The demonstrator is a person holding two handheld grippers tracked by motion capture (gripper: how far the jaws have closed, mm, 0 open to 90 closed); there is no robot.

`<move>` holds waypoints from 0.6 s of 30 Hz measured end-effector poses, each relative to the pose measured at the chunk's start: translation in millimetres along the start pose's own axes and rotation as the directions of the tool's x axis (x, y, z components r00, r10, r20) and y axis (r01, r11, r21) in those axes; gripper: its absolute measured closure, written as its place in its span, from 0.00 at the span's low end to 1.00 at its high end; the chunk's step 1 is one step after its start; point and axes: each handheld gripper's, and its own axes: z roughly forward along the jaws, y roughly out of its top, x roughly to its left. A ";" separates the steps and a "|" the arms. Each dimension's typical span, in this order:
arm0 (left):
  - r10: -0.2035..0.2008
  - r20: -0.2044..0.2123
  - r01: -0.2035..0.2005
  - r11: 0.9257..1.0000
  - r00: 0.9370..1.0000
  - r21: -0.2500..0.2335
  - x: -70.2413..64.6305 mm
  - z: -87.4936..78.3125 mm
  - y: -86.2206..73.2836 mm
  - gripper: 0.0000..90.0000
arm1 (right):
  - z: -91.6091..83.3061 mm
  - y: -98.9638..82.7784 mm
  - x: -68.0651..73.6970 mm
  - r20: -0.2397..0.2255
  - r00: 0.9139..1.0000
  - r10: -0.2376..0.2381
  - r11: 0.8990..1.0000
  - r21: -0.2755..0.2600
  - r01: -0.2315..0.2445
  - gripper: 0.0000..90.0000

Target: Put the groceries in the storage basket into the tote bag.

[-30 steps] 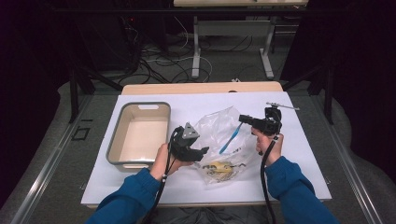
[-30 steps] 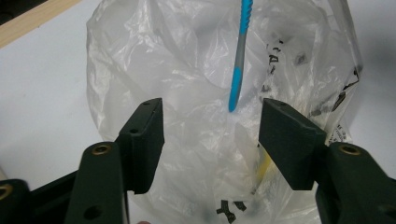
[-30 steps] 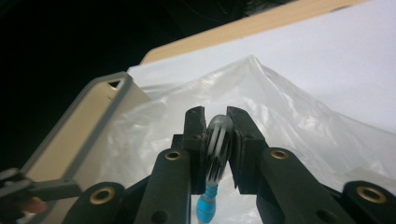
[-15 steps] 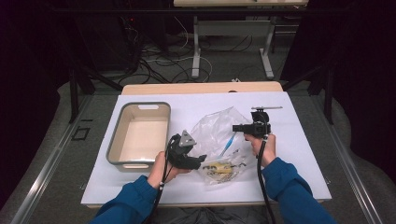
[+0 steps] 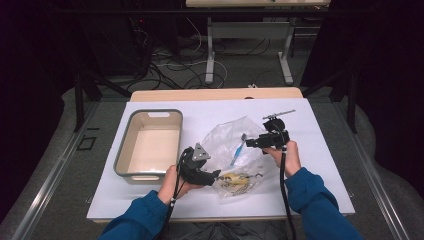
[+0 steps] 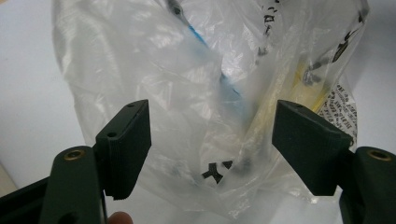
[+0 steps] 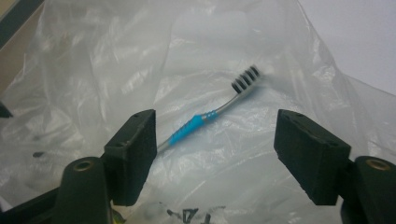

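The white surface carries a grey tub at the left and a clear plastic bag beside it, near the middle. A blue toothbrush with dark bristles lies inside the bag. The left tongs and the right tongs have both just been opening; each now gapes wide over the bag, pads off the plastic.

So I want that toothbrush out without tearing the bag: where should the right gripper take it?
Grip the blue handle section of the toothbrush, fingers across it. Its bristled head points away, the handle end nearest the right gripper. It seems to lie inside the plastic bag, so enter through the opening.
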 end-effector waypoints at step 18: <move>0.014 -0.050 -0.016 0.999 0.999 -0.039 6.5 -13.5 -1.8 0.18 | -40.8 -19.4 1.5 -0.078 0.979 -0.187 0.981 0.037 0.191 0.10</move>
